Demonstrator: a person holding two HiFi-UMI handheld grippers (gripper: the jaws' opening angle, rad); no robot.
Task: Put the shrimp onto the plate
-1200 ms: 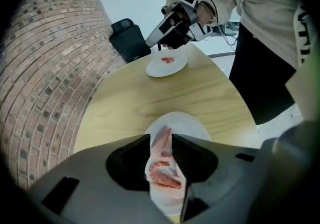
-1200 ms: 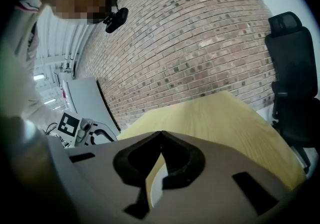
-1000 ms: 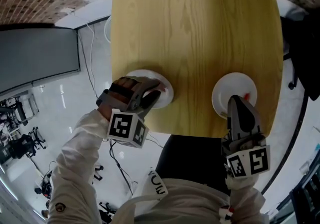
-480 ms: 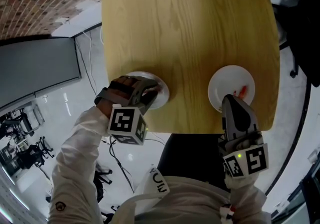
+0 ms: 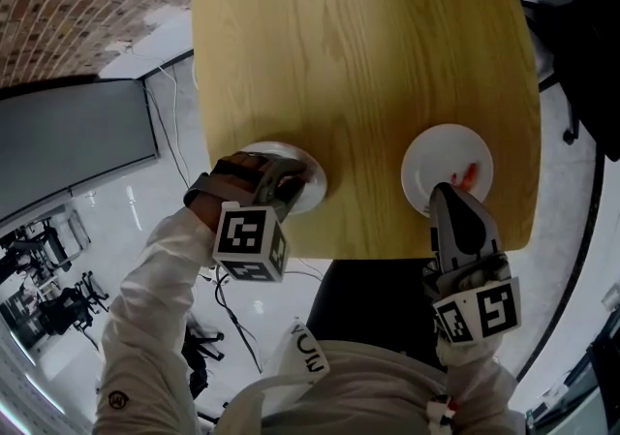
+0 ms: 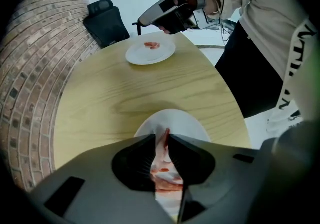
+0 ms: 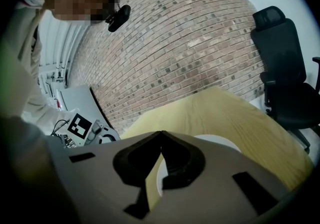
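The left claw points steeply down over the near round white plate, which sits at the edge of the pale wooden surface. Its jaws have just been closing and now stand narrow, pinching a pink-and-red shrimp that fills the gap between them. How much of the shrimp rests on the plate cannot be made out, since the claw's grey body covers its lower part. From the head view this plate is mostly hidden under the gripper and gloved hand, and the held shrimp does not show there.

A second small red shrimp lies on the other round white plate, well apart from the first. The right claw hangs at that plate's near rim with its jaws together and nothing between them. In the right gripper view its own bulk blocks most of the plate and the shrimp on it.
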